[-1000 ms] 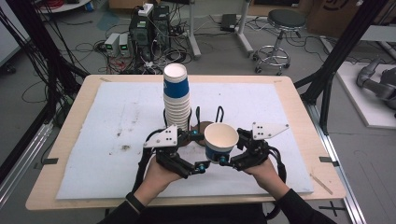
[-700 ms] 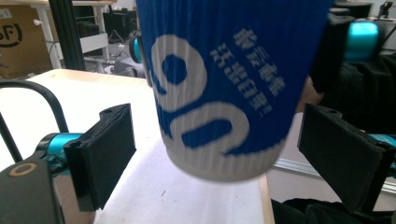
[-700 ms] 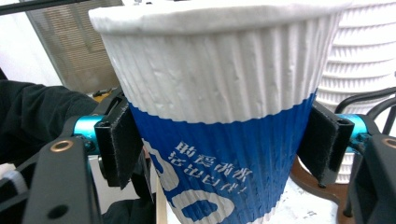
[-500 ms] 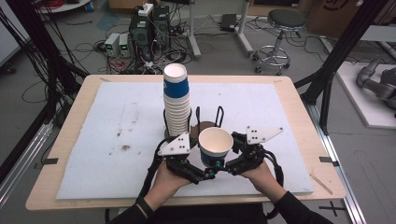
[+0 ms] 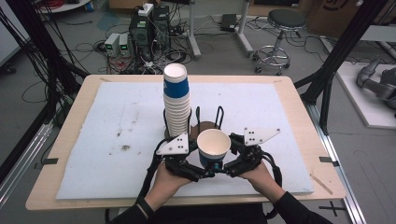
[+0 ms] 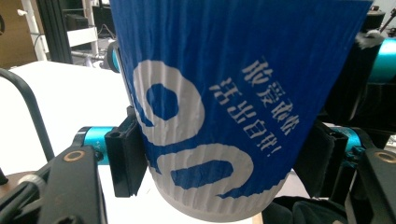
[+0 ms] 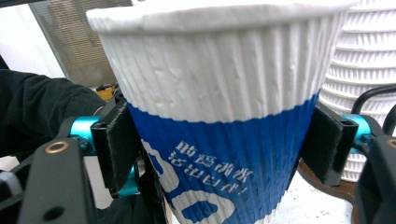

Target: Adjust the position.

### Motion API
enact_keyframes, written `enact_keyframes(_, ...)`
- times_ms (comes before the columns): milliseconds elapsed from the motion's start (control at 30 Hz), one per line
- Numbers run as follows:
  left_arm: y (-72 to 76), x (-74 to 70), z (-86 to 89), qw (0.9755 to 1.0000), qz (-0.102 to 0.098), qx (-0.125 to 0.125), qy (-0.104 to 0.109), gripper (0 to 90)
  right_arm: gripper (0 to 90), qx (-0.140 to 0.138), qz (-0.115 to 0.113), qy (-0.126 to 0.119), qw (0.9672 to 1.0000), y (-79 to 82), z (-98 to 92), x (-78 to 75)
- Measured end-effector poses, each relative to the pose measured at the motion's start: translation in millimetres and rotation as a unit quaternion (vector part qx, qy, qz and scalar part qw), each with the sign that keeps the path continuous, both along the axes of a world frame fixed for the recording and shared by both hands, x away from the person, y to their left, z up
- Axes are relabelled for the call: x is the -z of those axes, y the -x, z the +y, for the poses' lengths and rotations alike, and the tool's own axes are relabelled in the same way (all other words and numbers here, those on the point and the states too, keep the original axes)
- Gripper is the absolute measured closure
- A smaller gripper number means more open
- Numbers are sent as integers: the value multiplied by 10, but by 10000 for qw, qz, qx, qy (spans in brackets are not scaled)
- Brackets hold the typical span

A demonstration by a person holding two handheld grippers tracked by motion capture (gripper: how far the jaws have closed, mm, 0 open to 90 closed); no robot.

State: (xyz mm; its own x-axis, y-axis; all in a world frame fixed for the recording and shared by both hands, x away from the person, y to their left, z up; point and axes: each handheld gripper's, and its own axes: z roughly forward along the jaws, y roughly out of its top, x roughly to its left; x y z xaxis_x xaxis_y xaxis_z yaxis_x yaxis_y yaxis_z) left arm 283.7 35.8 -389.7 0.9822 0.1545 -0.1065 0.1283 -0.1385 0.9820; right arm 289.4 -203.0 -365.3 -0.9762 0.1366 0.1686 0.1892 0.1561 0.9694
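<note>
Mid-handover above the table's near edge, the left gripper, jaws just closing, clamped the paper cup low, while the right gripper, apparently just loosening, flanked it; next, the right should withdraw.

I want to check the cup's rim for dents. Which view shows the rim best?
The high view: the paper cup shows its whole round rim and inside. The right gripper view shows the rim edge-on; the left gripper view has its blue lower wall.
</note>
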Motion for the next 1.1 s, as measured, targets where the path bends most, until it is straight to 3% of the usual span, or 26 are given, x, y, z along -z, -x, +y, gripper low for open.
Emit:
enact_keyframes(167, 5, 37, -27, 10000, 29, 37, -87, 292, 193, 42, 32, -202, 9998, 3, -36, -58)
enact_keyframes(400, 17, 45, -26, 10000, -40, 27, -45, 281, 222, 15, -6, -191, 9998, 8, -35, -59)
enact_keyframes(500, 35, 30, -36, 10000, -81, 19, 42, 231, 227, 13, -1, -187, 9998, 5, -35, -53)
enact_keyframes(700, 36, 5, -5, 9997, -25, 14, 224, 221, 231, -13, -65, -138, 9999, 17, -13, -38)
enact_keyframes(1100, 30, 5, 4, 9998, -83, 11, 191, 267, 204, -7, 11, -152, 9999, 24, -7, -38)
